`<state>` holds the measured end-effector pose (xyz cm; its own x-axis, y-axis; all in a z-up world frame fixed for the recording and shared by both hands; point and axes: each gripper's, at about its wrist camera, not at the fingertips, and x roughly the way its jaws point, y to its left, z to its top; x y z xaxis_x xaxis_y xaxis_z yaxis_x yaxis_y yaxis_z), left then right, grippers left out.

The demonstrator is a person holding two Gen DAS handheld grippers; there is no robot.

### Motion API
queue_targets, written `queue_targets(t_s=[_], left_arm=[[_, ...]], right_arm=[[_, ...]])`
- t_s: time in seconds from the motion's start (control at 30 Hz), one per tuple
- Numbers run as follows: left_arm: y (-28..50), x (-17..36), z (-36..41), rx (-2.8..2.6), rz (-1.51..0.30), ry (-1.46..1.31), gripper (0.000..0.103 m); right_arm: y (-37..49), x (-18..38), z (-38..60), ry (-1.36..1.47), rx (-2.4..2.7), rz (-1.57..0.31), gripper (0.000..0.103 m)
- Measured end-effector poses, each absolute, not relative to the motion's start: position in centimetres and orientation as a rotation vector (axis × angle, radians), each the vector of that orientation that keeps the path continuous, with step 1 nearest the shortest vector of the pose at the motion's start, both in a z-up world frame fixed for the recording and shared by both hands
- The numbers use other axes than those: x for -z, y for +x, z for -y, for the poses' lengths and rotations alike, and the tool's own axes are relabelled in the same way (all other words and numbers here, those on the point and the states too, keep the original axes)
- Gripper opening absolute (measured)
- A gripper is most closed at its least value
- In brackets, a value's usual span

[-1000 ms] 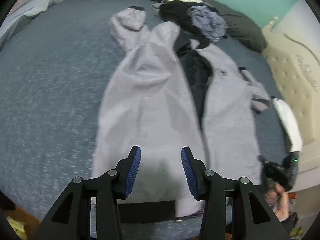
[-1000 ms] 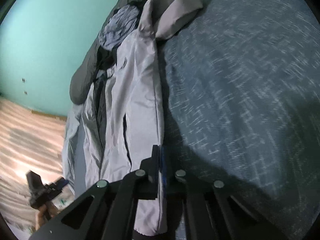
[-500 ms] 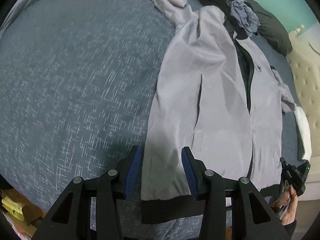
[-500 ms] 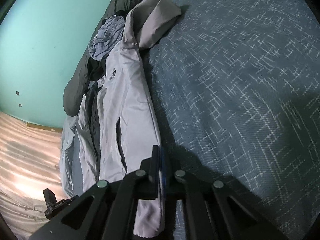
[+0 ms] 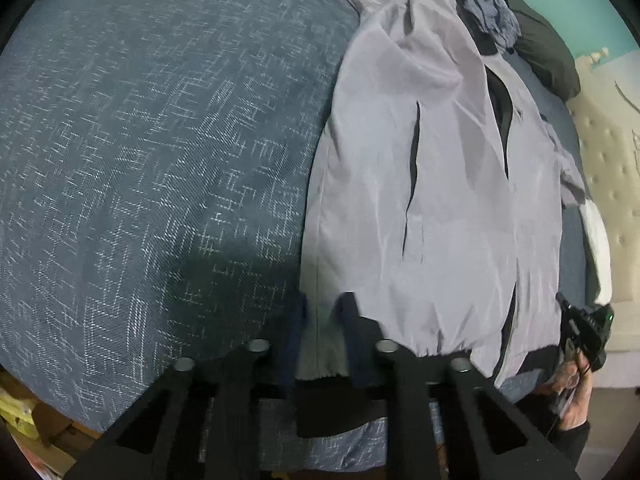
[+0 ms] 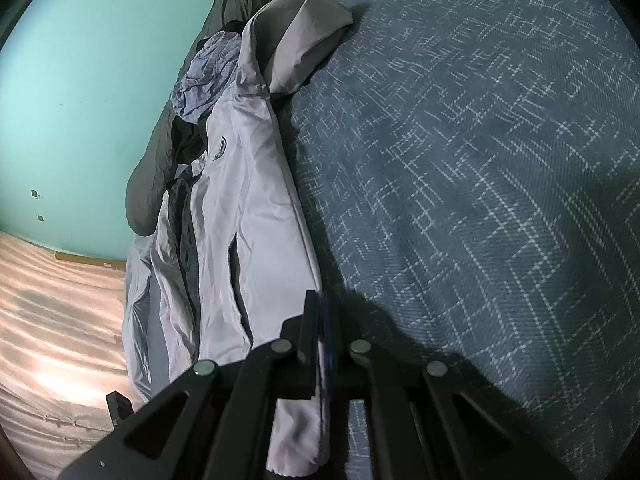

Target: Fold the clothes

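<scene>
Step in hand: gripping the jacket hem, lower centre. The left gripper was closing on it; the right gripper stayed clamped on the opposite edge. Next: lift both corners evenly.

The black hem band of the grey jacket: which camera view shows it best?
The left wrist view shows it best: the black hem band of the grey jacket runs along the near edge, where the left gripper is closing on the hem. In the right wrist view the right gripper hides the band.

jaws tight on jacket edge
</scene>
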<state>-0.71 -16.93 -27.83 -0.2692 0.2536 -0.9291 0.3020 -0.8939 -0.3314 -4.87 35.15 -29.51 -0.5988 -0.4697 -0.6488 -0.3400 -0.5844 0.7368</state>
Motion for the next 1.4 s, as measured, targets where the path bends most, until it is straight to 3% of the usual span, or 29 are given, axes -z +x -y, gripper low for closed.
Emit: queue_targets(t_s=[0.07,0.27,0.4,0.5,0.6,0.73,0.87,0.93,1.03,1.4], left_arm=[[-0.6,27.7,16.6,2.387,-0.678,1.89,0.004],[0.0,27.1,17.2,2.4,-0.667,1.862,0.003],[0.2,27.9,18.3,2.367,-0.765,1.871,0.004],[0.6,27.6,18.1,2.371,-0.781,1.858,0.008],[1.0,27.6,17.6,2.362,-0.779,1.899,0.027],[2.1,27.8,16.6,2.372,-0.781,1.925,0.03],[2.9,28.1,16.0,2.38,-0.754,1.945,0.028],[3.3,28.2,15.6,2.386,-0.74,1.95,0.02],[3.5,27.9,15.6,2.406,-0.721,1.947,0.014],[3.5,28.3,18.9,2.384,-0.712,1.967,0.012]], right_arm=[[-4.9,29.5,-35.1,1.367,2.357,1.389,0.002],[-5.0,29.5,-35.1,1.372,2.358,1.387,0.002],[-5.0,29.5,-35.1,1.373,2.357,1.387,0.002],[-5.0,29.5,-35.1,1.372,2.355,1.387,0.002],[-5.0,29.6,-35.2,1.376,2.352,1.39,0.002],[-5.1,29.6,-35.1,1.384,2.352,1.387,0.002],[-5.1,29.6,-35.1,1.385,2.351,1.391,0.002],[-5.1,29.5,-35.1,1.385,2.351,1.391,0.002],[-5.0,29.5,-35.1,1.386,2.352,1.387,0.002],[-5.0,29.4,-35.2,1.39,2.354,1.385,0.002]])
